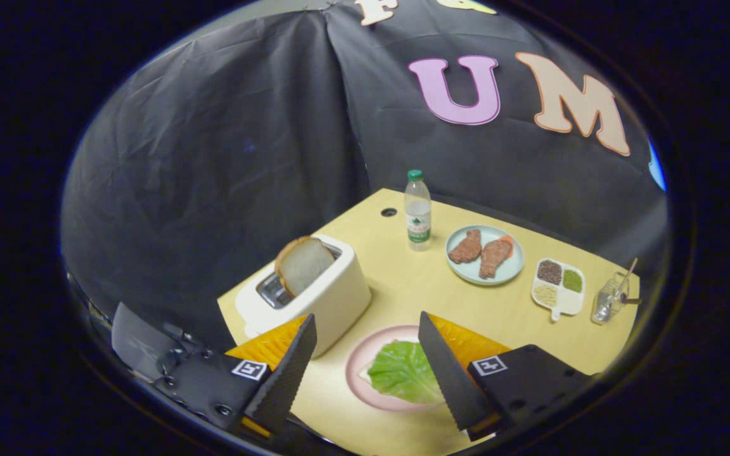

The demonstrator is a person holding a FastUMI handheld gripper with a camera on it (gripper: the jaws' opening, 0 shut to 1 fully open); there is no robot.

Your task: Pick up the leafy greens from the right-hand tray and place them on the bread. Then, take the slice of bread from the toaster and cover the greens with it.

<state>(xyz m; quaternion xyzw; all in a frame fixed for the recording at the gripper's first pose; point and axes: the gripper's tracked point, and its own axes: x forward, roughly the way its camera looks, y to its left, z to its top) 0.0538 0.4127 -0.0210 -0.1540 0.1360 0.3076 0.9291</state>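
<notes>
A: Your gripper (365, 342) is hanging with fingers spread, gripping nothing; the leafy greens (403, 372) are already lying on the pink plate (358, 361) beside the toaster (314, 297).

B: So you're still needing the bread slice (303, 263) standing in that toaster.

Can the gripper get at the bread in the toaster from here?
Probably yes. The gripper is open and holds nothing, above the greens on the plate. The bread sticks well out of the toaster, just beyond the left finger, with nothing in between.
</notes>
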